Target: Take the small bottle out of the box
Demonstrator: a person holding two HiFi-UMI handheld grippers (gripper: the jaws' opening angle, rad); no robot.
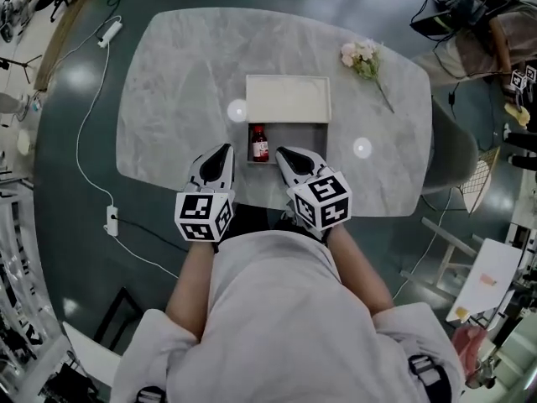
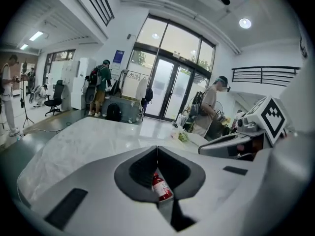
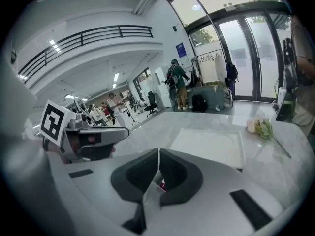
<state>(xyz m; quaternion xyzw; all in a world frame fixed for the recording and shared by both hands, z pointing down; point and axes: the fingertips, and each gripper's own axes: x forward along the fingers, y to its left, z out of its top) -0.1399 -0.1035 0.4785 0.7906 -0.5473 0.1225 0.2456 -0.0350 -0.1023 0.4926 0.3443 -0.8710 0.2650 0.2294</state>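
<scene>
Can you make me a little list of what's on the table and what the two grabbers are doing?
table: grey marble
box: open, near the table's front edge
small bottle: red, in the box's left end
white lid: flat on the table, just behind the box
flowers: far right part of the table
left gripper: jaws together, empty, left of the box
right gripper: jaws together, empty, at the box's front edge

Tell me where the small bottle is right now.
In the head view the small bottle sits at the left end of the open box, just ahead of and between the tips of the left gripper and right gripper.
</scene>
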